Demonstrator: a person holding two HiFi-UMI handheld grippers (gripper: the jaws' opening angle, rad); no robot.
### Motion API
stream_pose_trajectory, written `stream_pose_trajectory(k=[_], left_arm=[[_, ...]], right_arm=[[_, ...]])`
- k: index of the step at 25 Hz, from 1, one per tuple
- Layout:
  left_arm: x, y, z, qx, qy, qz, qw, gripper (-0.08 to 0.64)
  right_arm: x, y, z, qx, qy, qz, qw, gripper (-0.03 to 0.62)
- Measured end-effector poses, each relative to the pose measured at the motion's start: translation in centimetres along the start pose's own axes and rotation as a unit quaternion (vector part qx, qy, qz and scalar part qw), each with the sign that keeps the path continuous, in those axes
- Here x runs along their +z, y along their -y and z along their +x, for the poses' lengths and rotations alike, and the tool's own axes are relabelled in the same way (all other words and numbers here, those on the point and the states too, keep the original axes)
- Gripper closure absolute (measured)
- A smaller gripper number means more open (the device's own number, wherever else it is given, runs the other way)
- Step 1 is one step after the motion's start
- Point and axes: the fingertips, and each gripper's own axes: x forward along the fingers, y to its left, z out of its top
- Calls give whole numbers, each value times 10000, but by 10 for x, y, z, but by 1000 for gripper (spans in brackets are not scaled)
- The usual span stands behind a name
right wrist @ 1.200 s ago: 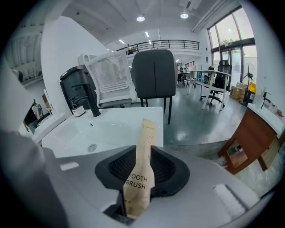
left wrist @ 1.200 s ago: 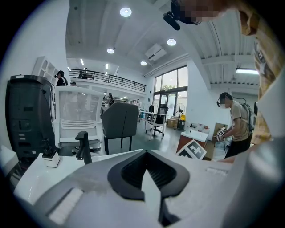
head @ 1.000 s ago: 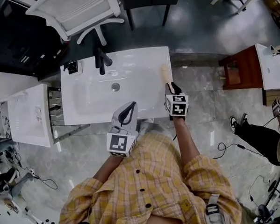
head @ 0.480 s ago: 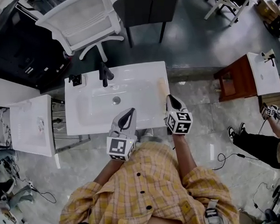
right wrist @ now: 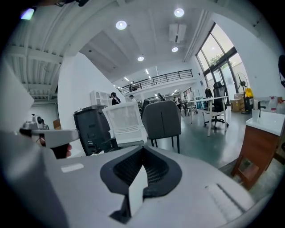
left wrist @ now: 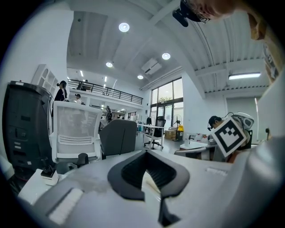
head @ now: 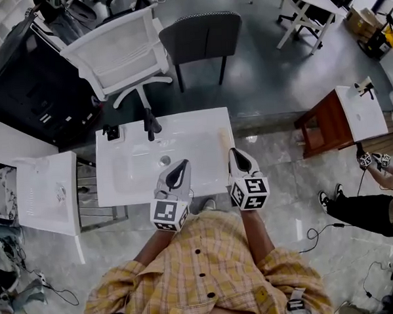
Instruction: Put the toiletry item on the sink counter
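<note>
2 grippers hung over the front edge of the white sink (head: pixel 201 123) while I watched through the head view. On the right, the right gripper (head: pixel 233 153) had its jaws pressed together with nothing caught between them, and in the right gripper view its dark ribbed pads (right wrist: pixel 156 171) met at their tips. The toiletry item (head: pixel 222 139), a slim pale piece, lay flat on the sink counter's right rim, just ahead of that gripper's tips and, as far as I could tell, not touching them. On the left, the left gripper (head: pixel 182 164) also had its jaws closed and empty, poised above the front of the basin; the left gripper view showed its pads (left wrist: pixel 133 171) meeting at the far end. 1 black faucet (head: pixel 150 122) stood at the back rim, with the drain (head: pixel 164 160) in the basin between it and the left gripper. Behind the sink stood a white office chair (head: pixel 122 48) and a grey chair (head: pixel 200 33), side by side on the dark floor. My yellow plaid shirt (head: pixel 209 270) filled the bottom of the head view.
</note>
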Motion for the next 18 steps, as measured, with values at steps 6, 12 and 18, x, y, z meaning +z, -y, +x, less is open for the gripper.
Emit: stream_pose_trajectory(k=[6, 12, 18], left_arm=[[14, -2, -15, 4, 169, 39, 9998, 561], [26, -11, -35, 11, 253, 34, 9997, 561], [39, -22, -61, 27, 331, 60, 9994, 561]], right_arm=[[29, -34, -24, 176, 403, -81, 9990, 591], [44, -70, -37, 254, 589, -174, 9978, 591], [55, -104, -52, 257, 740, -239, 9966, 592]])
